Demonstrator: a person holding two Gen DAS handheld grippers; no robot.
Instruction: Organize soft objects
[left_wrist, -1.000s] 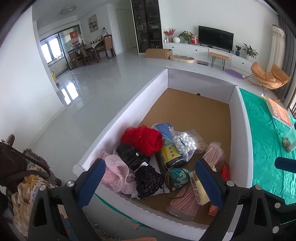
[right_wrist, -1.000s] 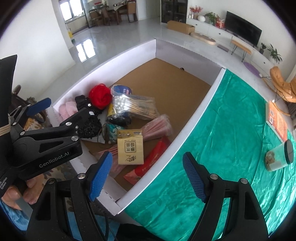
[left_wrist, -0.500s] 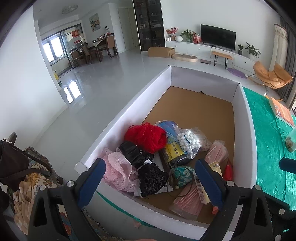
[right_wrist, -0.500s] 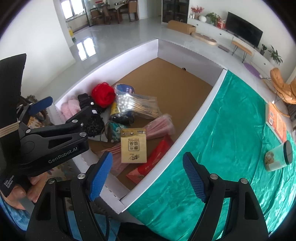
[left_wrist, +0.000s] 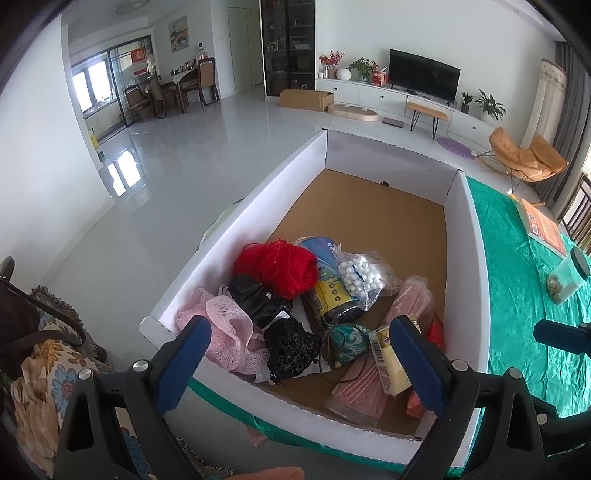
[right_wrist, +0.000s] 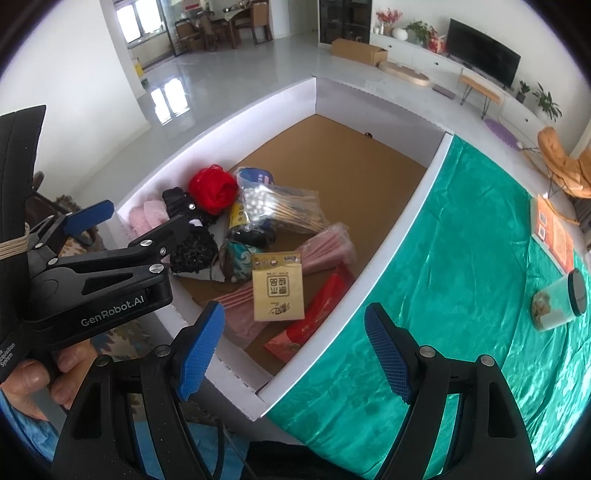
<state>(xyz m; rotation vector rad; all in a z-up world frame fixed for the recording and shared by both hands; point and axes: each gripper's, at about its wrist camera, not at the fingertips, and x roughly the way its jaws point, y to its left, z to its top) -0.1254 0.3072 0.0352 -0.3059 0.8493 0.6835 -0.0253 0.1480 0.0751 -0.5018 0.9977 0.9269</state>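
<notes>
Right wrist: both tongs (right_wrist: 293, 350) gaping, tilted down over box (right_wrist: 388, 236).

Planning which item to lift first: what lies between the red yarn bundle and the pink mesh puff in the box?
A black fabric pouch lies between the red yarn bundle and the pink mesh puff, touching both; the left wrist view shows it best.

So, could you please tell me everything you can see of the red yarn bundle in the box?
The red yarn bundle is a loose, fuzzy ball of bright red strands, rounded and a little squashed. It rests on the brown floor of the white-walled cardboard box, near the left wall. A black fabric piece presses against its near side, and the blue-and-yellow packet touches its right side. Neither tool touches it.
</notes>
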